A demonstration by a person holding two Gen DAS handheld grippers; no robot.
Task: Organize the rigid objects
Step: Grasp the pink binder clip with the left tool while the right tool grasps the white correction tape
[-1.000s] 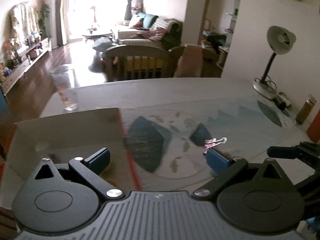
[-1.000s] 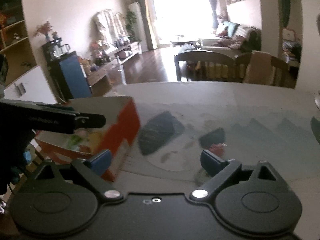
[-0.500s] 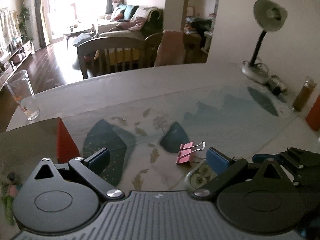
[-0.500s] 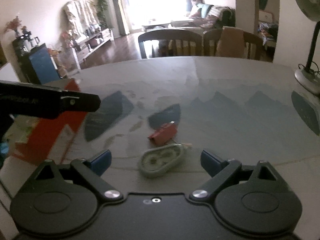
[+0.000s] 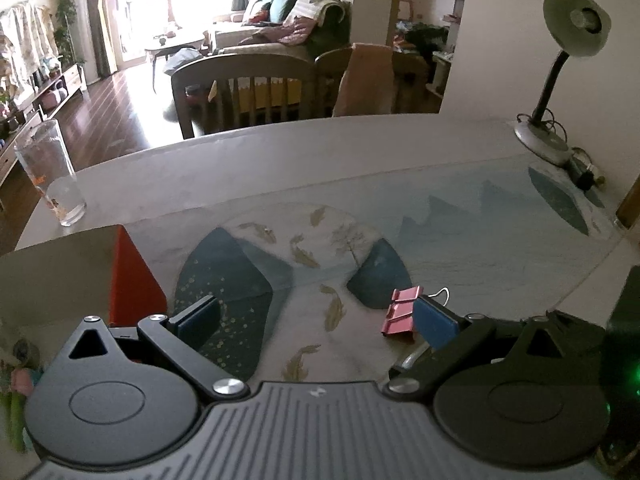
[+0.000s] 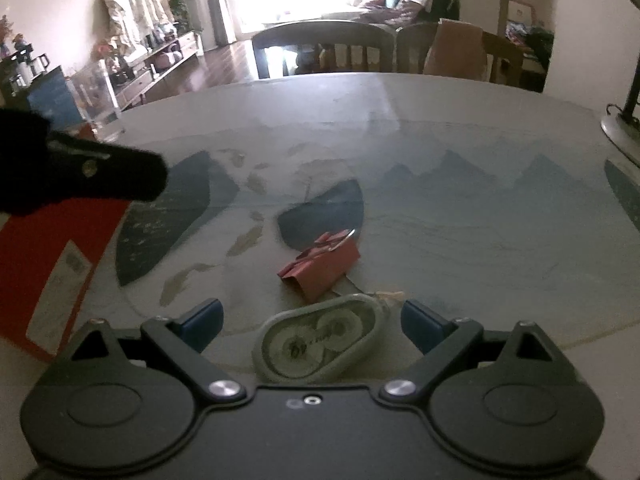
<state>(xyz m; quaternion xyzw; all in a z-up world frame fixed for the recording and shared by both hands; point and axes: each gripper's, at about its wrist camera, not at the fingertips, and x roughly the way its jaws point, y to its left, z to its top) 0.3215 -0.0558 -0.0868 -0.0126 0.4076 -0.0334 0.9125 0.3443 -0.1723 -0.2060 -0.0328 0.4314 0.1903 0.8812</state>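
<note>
A pink binder clip (image 5: 400, 312) lies on the patterned table mat, just left of the right fingertip of my left gripper (image 5: 316, 320), which is open and holds nothing. In the right wrist view the same clip (image 6: 324, 264) sits just ahead of a grey-green correction tape dispenser (image 6: 320, 340). The dispenser lies flat between the open fingers of my right gripper (image 6: 314, 322), which do not touch it. A red cardboard box (image 5: 132, 280) stands at the left, and it shows again as the box (image 6: 52, 264) in the right wrist view.
A tall drinking glass (image 5: 52, 176) stands at the table's far left edge. A desk lamp (image 5: 560, 40) with cables stands at the far right. Chairs line the far side of the table. The dark body of the left gripper (image 6: 80, 172) reaches in over the box.
My left gripper swung right, away from the box, and now has the clip by its right finger. My right gripper moved forward until the tape dispenser lay between its fingers.
</note>
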